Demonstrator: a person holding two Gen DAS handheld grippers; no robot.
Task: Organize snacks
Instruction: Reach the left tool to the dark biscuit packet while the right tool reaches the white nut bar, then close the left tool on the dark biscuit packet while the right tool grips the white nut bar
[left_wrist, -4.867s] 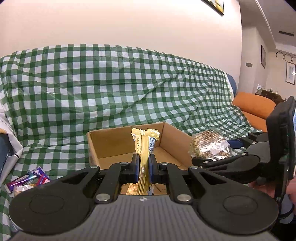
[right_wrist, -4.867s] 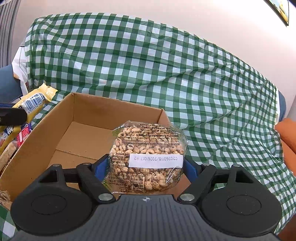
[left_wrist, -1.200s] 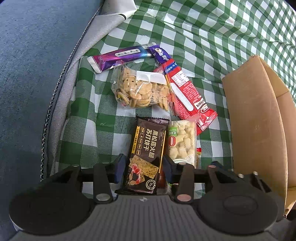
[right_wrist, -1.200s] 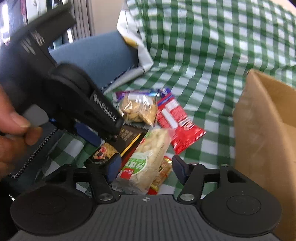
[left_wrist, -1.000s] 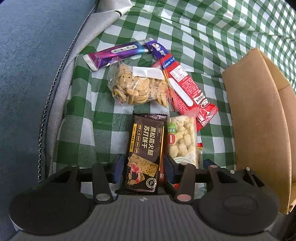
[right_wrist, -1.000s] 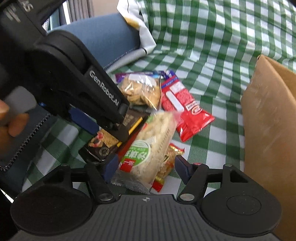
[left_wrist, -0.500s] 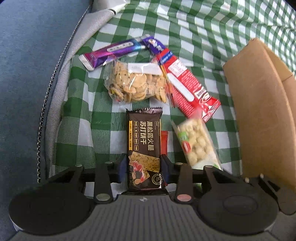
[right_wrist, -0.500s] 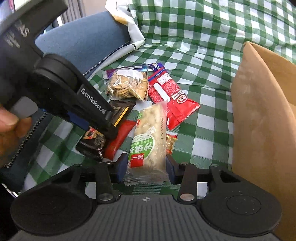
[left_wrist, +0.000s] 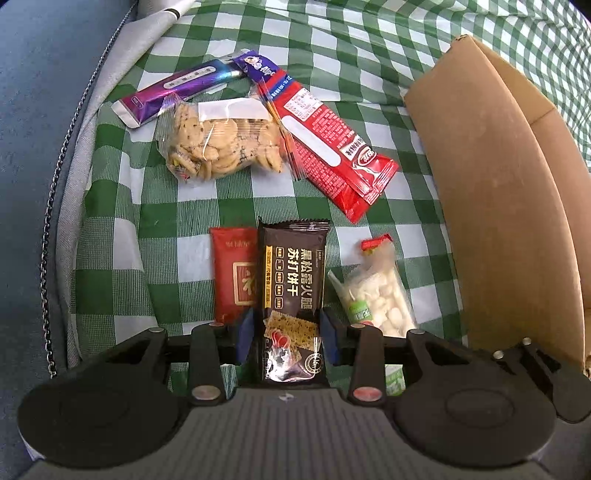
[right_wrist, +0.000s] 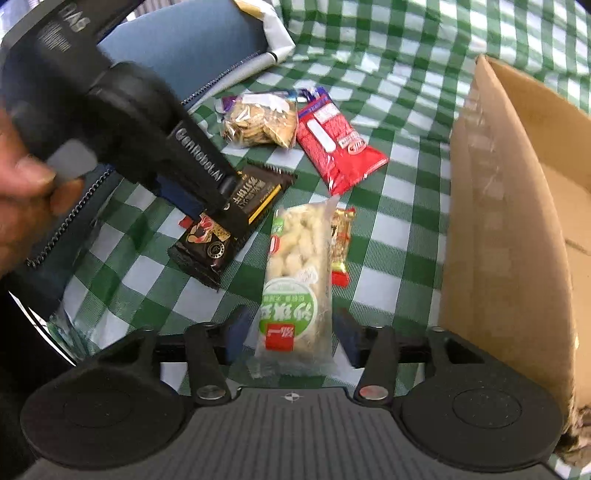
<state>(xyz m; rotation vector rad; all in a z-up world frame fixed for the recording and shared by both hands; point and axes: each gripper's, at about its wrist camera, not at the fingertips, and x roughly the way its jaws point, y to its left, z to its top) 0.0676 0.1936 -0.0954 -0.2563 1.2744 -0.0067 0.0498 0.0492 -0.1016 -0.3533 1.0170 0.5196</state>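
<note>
**Two snacks in the tongs beside the box**

The left tongs (left_wrist: 287, 334) were clamped on the dark cracker packet (left_wrist: 292, 291), just above the green checked cloth (left_wrist: 110, 229). The right tongs (right_wrist: 290, 334) straddled the white puffed-snack packet (right_wrist: 297, 266), jaws opening, pads apparently clear of it. The cardboard box (right_wrist: 509, 236) stood just beside them.

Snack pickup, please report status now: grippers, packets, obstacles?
Left gripper shut on black cracker packet. Right gripper opening, white puff packet between jaws. Cardboard box alongside; nothing blocking.
</note>
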